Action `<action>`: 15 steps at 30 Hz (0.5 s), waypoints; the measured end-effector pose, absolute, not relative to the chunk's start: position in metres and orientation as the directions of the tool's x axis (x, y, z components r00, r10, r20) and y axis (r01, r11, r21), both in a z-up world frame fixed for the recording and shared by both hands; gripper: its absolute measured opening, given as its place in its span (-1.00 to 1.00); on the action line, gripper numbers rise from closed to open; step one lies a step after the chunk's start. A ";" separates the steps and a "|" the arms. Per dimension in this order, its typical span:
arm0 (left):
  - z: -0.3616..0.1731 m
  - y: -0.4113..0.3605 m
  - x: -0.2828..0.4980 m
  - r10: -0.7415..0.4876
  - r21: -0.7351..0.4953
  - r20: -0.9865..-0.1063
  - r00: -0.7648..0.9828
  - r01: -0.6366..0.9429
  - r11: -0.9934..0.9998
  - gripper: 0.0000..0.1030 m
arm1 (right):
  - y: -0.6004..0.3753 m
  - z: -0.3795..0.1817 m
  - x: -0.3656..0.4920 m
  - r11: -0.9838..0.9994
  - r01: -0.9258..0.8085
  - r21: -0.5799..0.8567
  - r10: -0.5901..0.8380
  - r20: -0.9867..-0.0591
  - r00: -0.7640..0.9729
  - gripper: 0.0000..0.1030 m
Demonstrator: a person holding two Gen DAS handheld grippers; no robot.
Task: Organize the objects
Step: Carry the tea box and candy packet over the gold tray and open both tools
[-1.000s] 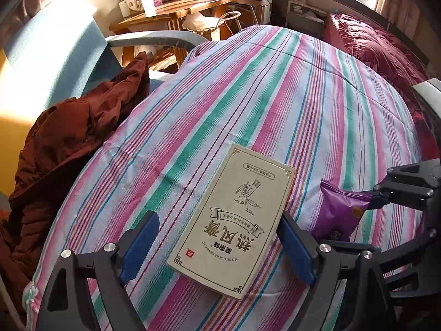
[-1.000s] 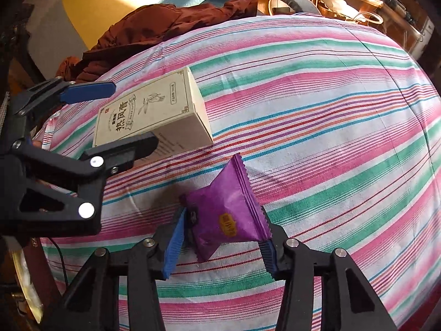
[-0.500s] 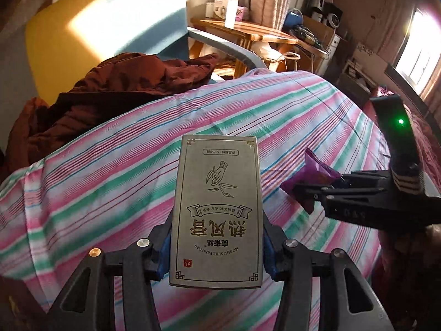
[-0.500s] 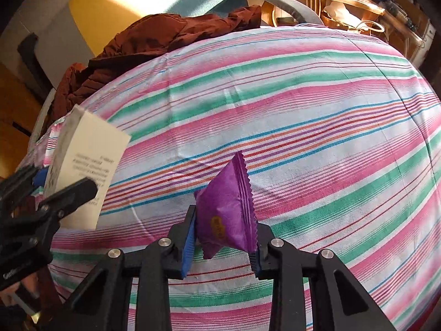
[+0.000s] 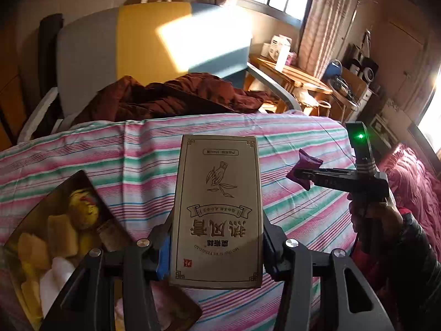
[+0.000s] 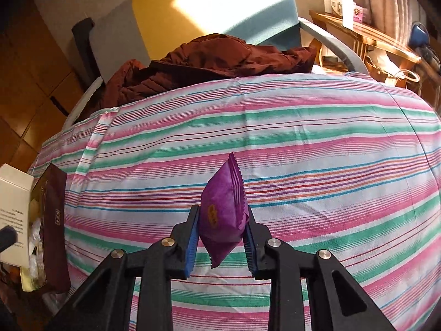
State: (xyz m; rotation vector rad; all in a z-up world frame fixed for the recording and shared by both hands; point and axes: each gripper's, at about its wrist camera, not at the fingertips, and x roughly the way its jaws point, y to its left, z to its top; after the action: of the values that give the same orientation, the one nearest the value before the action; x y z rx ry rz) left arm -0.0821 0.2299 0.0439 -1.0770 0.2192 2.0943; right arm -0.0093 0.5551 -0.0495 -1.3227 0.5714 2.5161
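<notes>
My left gripper (image 5: 216, 251) is shut on a tan carton (image 5: 217, 209) with printed Chinese characters, held up above the striped bed (image 5: 143, 165). The carton's pale underside (image 6: 13, 201) shows at the left edge of the right wrist view. My right gripper (image 6: 222, 237) is shut on a purple snack packet (image 6: 223, 212), lifted clear of the sheet. From the left wrist view the same packet (image 5: 304, 165) sticks out of the right gripper (image 5: 300, 173), which a hand holds at the right.
A dark open box (image 5: 55, 242) with yellow and white items sits at the bed's near left edge; its dark side (image 6: 53, 234) shows in the right wrist view. A maroon jacket (image 6: 209, 60) lies on an armchair (image 5: 154, 47) behind the bed. A wooden desk (image 5: 292, 74) stands at the back right.
The left gripper closed on the carton, lifted it off the bed and swung left over the open box. The right gripper closed on the purple packet and raised it slightly.
</notes>
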 end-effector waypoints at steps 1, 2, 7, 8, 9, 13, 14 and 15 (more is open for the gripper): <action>0.049 0.213 -0.082 0.543 -0.182 -0.749 -0.379 -0.670 -0.719 0.01 | 0.550 -0.048 -0.011 -0.901 -0.371 0.224 0.028 -0.825 -0.565 -0.44; 0.052 0.199 -0.083 0.535 -0.181 -0.744 -0.400 -0.650 -0.738 0.01 | 0.545 -0.047 -0.013 -0.909 -0.357 0.216 0.027 -0.822 -0.568 -0.44; 0.058 0.118 -0.087 0.468 -0.183 -0.722 -0.509 -0.512 -0.839 0.01 | 0.508 -0.039 -0.021 -0.941 -0.271 0.204 -0.013 -0.820 -0.572 -0.44; 0.056 0.103 -0.089 0.452 -0.187 -0.723 -0.522 -0.482 -0.856 0.01 | 0.498 -0.036 -0.022 -0.946 -0.250 0.205 -0.025 -0.817 -0.577 -0.44; 0.052 0.087 -0.089 0.437 -0.195 -0.725 -0.532 -0.451 -0.871 0.01 | 0.486 -0.032 -0.023 -0.952 -0.223 0.211 -0.042 -0.811 -0.584 -0.44; 0.030 0.040 -0.090 0.387 -0.222 -0.746 -0.542 -0.346 -0.912 0.01 | 0.433 -0.013 -0.030 -0.969 -0.109 0.221 -0.109 -0.784 -0.611 -0.44; 0.025 0.031 -0.089 0.386 -0.236 -0.750 -0.537 -0.327 -0.915 0.01 | 0.418 -0.007 -0.032 -0.971 -0.077 0.225 -0.131 -0.775 -0.618 -0.44; 0.019 0.024 -0.087 0.386 -0.250 -0.753 -0.533 -0.311 -0.917 0.01 | 0.403 -0.003 -0.034 -0.972 -0.045 0.230 -0.152 -0.767 -0.624 -0.44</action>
State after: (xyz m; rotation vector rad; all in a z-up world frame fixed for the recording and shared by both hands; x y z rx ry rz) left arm -0.0872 0.0238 0.0191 -1.2319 -0.1198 2.4451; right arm -0.0344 0.4025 -0.0026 -1.3861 0.3653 2.8628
